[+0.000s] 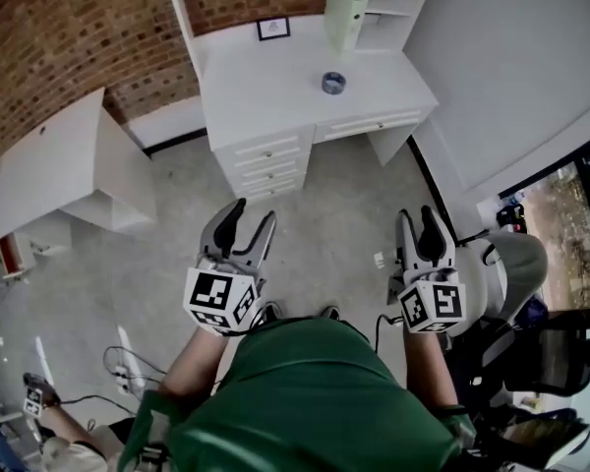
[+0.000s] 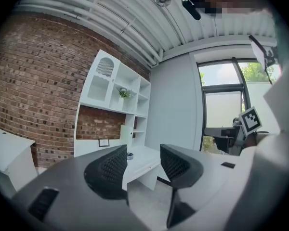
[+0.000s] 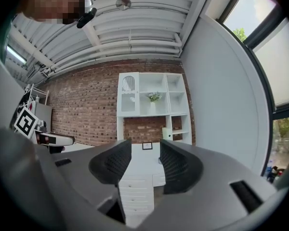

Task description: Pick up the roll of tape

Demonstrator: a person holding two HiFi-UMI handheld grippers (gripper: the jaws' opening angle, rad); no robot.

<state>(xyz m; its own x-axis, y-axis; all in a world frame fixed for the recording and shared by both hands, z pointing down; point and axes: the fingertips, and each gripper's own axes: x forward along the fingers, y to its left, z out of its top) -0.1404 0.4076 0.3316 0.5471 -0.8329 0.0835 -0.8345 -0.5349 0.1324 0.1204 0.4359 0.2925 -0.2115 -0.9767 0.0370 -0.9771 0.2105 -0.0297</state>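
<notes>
green shirt (image 1: pixel 305 401) filled the bottom of the head view. above it the left gripper (image 1: pixel 254 214) and right gripper (image 1: pixel 418 214) pointed out level over the floor (image 1: pixel 324 214), both well short of the desk (image 1: pixel 265 77). tape (image 1: pixel 333 83) lay flat on the desk top, toward its right side, far from both grippers.

left gripper view: its jaws stood apart with nothing between them, and the tape showed small on the desk far beyond the gap.

right gripper view: its jaws were apart too and empty, with the desk's drawers (image 3: pixel 137 196) framed between the pads.
</notes>
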